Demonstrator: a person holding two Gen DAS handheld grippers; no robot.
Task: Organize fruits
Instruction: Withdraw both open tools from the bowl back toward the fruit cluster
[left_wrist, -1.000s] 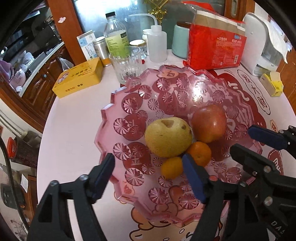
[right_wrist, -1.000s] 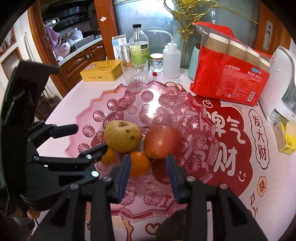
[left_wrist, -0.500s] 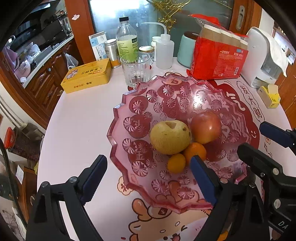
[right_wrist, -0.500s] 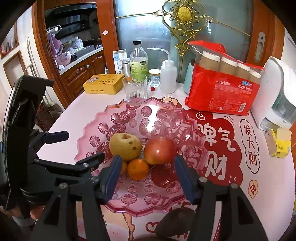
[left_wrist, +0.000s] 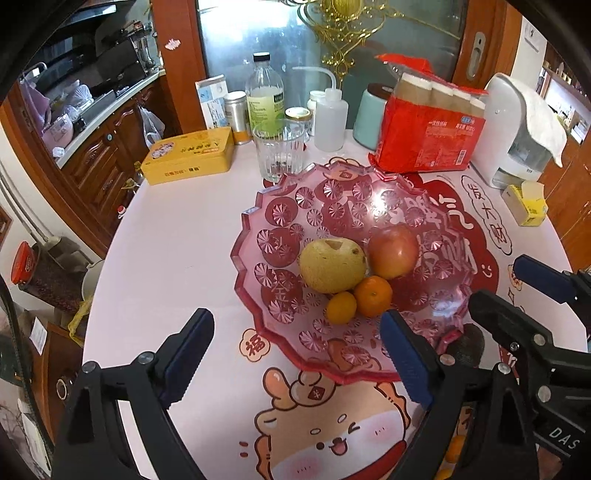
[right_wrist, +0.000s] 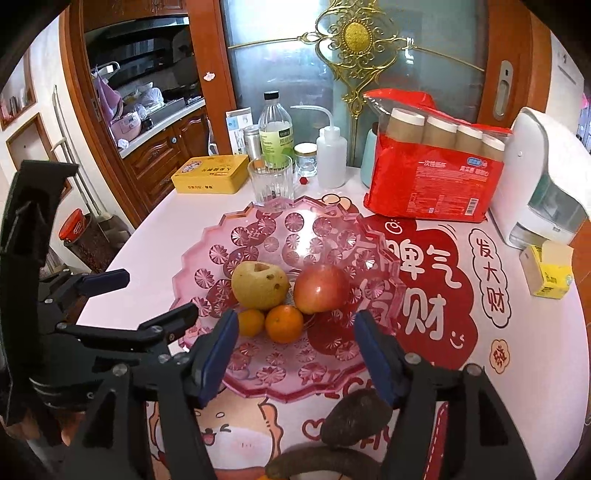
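A pink glass fruit plate (left_wrist: 280, 206) (right_wrist: 288, 384) sits mid-table. It holds a yellow pear (left_wrist: 330, 265) (right_wrist: 259, 284), a red apple (left_wrist: 393, 256) (right_wrist: 320, 288), a tangerine (left_wrist: 373, 296) (right_wrist: 284, 323) and a smaller tangerine (left_wrist: 341, 307) (right_wrist: 251, 322). My left gripper (left_wrist: 295, 354) (right_wrist: 110, 278) is open and empty, near the plate's front edge. My right gripper (right_wrist: 295, 354) (left_wrist: 517, 284) is open and empty, in front of the plate. A dark avocado (right_wrist: 356, 419) (left_wrist: 466, 347) lies on the table just below the plate's near rim.
Behind the plate stand a glass (left_wrist: 279, 155), a yellow tin (left_wrist: 190, 155), a bottle (left_wrist: 264, 96), a squeeze bottle (left_wrist: 330, 118), a red pack of paper cups (left_wrist: 428, 140) and a white appliance (left_wrist: 517, 136). A small yellow box (left_wrist: 526, 205) lies at the right.
Both grippers have pulled back and up from the plate. The right gripper's jaws have opened wider. The tangerine now lies in the plate.
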